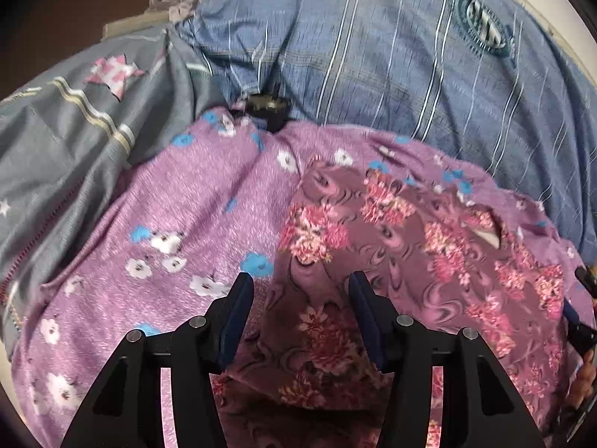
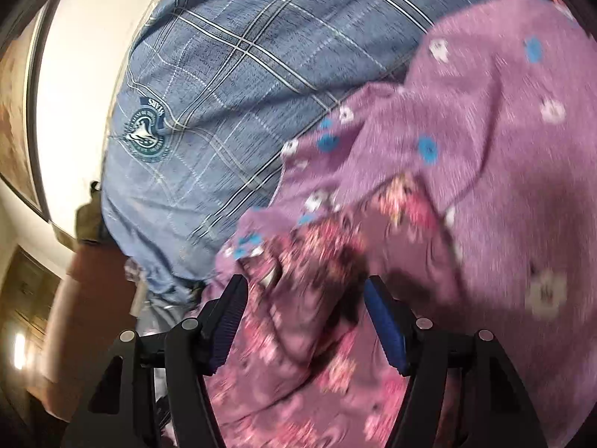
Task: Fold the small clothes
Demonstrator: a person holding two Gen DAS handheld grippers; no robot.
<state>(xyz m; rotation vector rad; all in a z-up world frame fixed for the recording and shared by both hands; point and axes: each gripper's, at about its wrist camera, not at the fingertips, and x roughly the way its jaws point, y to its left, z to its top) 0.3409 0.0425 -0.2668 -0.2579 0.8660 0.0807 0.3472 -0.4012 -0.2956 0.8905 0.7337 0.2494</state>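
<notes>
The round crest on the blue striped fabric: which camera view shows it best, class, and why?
The right wrist view. There the round crest sits fairly near and sharp enough to show its emblem and some lettering on the blue striped fabric. In the left wrist view the crest lies far off near the upper edge, smaller and smeared.

L tongs (image 1: 298,283): blk frame | blue pads | silver screws | R tongs (image 2: 304,287): same

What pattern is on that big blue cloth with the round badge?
The blue cloth has a plaid of thin white and dark lines, with a teal round badge. The right wrist view shows it best.
</notes>
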